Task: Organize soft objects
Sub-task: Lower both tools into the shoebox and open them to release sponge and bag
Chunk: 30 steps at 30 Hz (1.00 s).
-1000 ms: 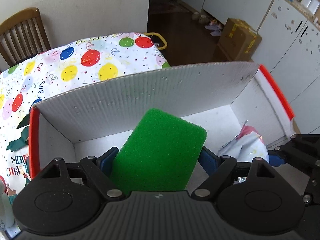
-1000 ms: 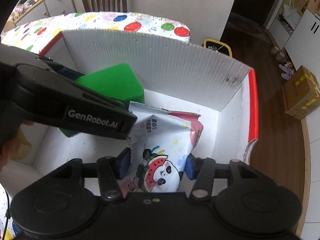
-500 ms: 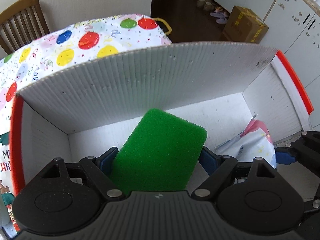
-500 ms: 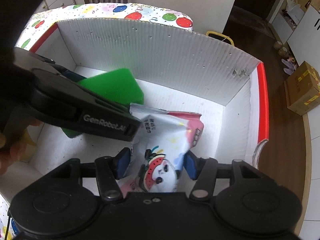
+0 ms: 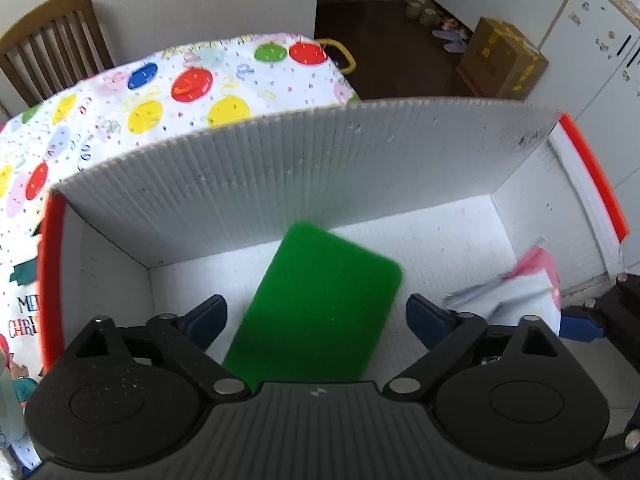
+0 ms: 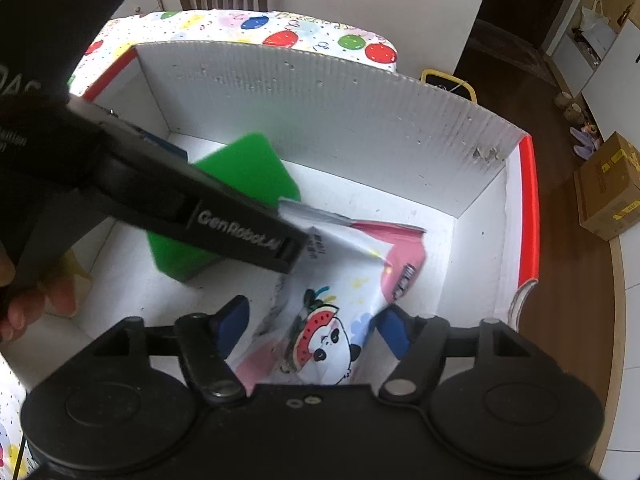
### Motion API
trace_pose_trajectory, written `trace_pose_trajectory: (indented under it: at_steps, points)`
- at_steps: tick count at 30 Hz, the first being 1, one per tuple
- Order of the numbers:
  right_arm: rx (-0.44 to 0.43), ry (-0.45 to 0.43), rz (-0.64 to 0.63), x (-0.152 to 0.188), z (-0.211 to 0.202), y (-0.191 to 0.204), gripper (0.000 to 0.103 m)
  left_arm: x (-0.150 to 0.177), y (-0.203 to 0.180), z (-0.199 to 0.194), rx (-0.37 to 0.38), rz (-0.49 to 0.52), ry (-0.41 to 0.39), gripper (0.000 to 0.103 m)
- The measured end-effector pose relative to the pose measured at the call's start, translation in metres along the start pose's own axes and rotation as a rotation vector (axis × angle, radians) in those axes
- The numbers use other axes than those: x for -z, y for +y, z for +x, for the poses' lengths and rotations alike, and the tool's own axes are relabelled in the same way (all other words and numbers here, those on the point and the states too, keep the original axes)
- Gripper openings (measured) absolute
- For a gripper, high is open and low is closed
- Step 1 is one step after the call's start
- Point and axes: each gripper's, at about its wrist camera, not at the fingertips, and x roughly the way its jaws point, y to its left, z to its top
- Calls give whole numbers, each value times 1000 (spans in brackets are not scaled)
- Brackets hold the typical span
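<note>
green sponge (image 5: 320, 300) between parted left claw (image 5: 316, 320)

A green sponge (image 5: 320, 300), a thick rounded rectangle, sits tilted inside the white corrugated box (image 6: 320, 92), slightly blurred. Just beside it to the right is a crumpled white-and-pink snack bag (image 6: 344, 300) printed with a panda and watermelon slice.

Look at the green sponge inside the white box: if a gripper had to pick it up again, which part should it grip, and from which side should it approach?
Probably across the green sponge's two long edges, near the middle, coming down from above. It is a flat rounded rectangle narrow enough for open jaws, and the white box's walls block any sideways approach.
</note>
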Motion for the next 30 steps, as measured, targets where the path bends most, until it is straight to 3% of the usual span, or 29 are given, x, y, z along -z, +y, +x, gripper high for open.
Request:
trace_pose_trajectory:
  at_steps: [7, 15, 30]
  points:
    - [18, -35, -18, 4, -16, 6, 86, 0, 0, -17, 16, -20, -22, 98]
    - [26, -111, 27, 11, -46, 0, 86, 5, -10, -45, 54, -1, -79, 98]
    - [8, -253, 102, 32, -105, -6, 90, 33, -17, -129, 70, 57, -279, 98]
